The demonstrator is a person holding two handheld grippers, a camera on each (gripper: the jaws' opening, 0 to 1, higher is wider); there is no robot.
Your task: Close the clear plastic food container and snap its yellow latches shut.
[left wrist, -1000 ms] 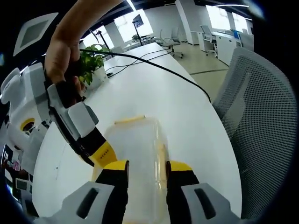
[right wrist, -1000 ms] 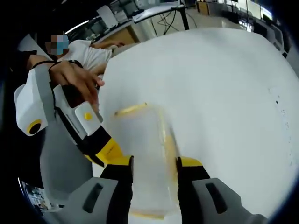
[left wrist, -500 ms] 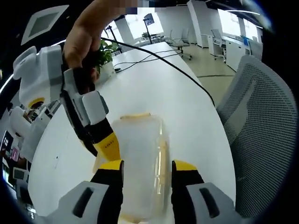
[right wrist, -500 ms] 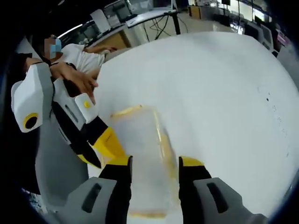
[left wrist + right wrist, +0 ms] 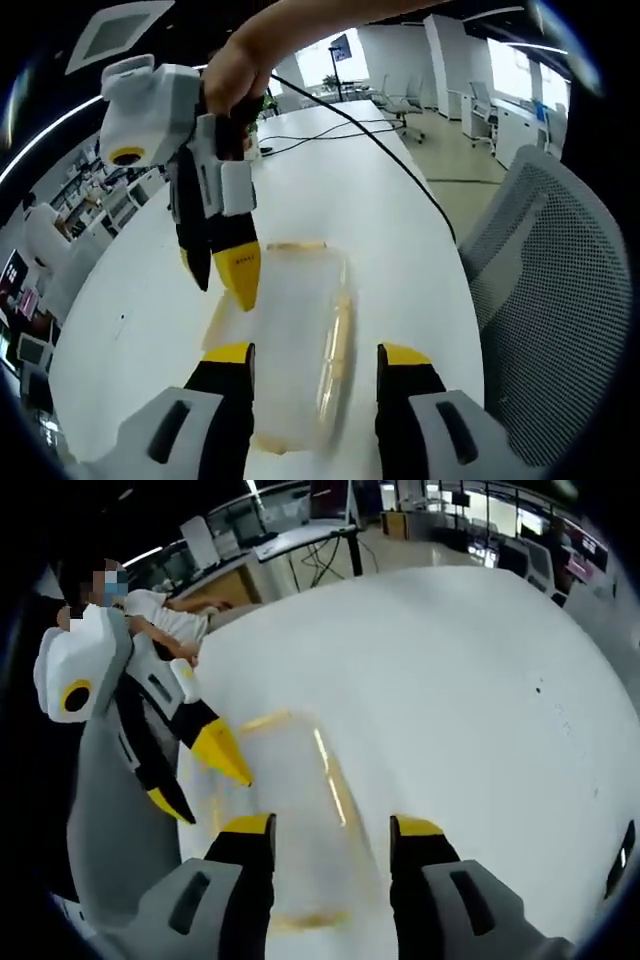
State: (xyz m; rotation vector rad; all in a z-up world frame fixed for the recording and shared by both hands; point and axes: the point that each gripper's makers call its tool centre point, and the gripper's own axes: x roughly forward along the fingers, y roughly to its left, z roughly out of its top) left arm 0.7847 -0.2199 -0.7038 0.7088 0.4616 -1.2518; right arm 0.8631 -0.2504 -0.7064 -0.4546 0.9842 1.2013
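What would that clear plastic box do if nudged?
The clear container looks empty, so probably light. It sits flat on the smooth white table, so it would likely slide rather than tip. Its thin walls may flex a little.

Clear container (image 5: 290,350) w/ yellow latches (image 5: 338,340); white table (image 5: 450,690); prob. grey mesh chair (image 5: 545,270).

Long white counter (image 5: 330,190) in an open-plan office, black cable (image 5: 380,150) trailing across it, grey mesh chair (image 5: 545,290) alongside, bright windows (image 5: 505,70) and rows of desks (image 5: 480,105) beyond, pale floor (image 5: 450,150), ceiling light panel (image 5: 125,25) overhead
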